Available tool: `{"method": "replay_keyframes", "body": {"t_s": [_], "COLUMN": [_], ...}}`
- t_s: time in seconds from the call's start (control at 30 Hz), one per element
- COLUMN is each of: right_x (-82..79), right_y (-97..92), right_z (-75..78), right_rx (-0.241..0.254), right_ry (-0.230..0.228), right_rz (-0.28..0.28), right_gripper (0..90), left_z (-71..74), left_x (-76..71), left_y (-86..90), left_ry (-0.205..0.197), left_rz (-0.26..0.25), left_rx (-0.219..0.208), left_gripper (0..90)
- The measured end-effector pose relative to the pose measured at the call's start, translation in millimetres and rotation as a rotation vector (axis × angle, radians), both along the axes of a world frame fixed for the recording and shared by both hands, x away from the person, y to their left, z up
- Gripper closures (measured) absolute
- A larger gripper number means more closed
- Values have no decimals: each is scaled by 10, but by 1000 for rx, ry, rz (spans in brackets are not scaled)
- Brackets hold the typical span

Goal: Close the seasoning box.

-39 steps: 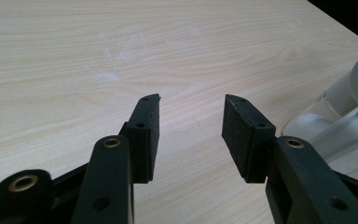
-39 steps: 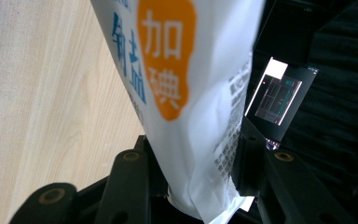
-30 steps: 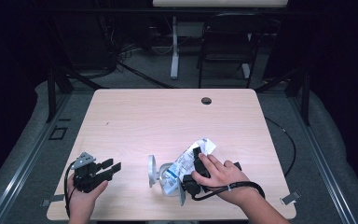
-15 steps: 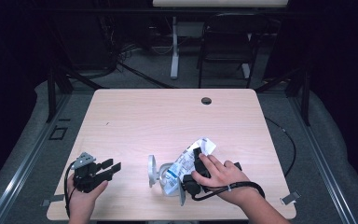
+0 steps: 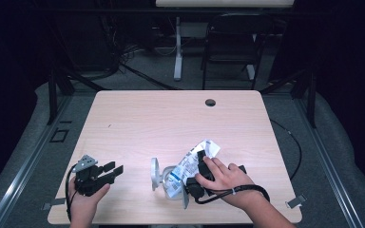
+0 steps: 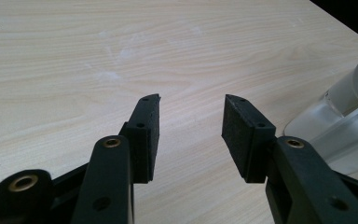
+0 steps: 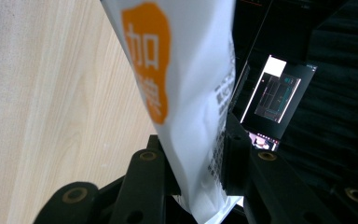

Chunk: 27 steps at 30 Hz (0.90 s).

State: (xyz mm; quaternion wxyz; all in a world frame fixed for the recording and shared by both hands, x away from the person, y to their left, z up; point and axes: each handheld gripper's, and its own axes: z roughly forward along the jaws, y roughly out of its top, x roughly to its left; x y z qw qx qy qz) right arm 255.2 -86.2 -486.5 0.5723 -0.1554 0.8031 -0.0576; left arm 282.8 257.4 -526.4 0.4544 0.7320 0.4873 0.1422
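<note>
Right gripper (image 7: 193, 186): your jaws have just been closing and now pinch the white crinkled plastic pouch with orange print (image 7: 182, 93), at the near right of the pale wooden table (image 5: 171, 118). Left gripper (image 6: 189, 135): jaws apart, nothing between them, resting near left. Clear plastic jar with white lid (image 5: 161, 175): lying on its side against the pouch. Progress: pouch gripped; jar not yet grasped, so most of the work likely remains.

Black tongs (image 6: 191, 135), brass-ringed pivot holes, grey three-cornered plate (image 5: 85, 163), black trailing cable (image 5: 237, 192).
</note>
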Motion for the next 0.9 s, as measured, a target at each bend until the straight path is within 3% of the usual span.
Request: {"method": "replay_keyframes", "body": {"t_s": [0.9], "right_x": [-10], "right_y": [1], "right_z": [27], "right_rx": [-17], "right_ry": [-11], "right_rz": [4], "right_gripper": [787], "left_z": [-1], "left_x": [2], "left_y": [9], "left_ry": [-5], "left_rz": [2], "left_rx": [0], "left_gripper": [569]}}
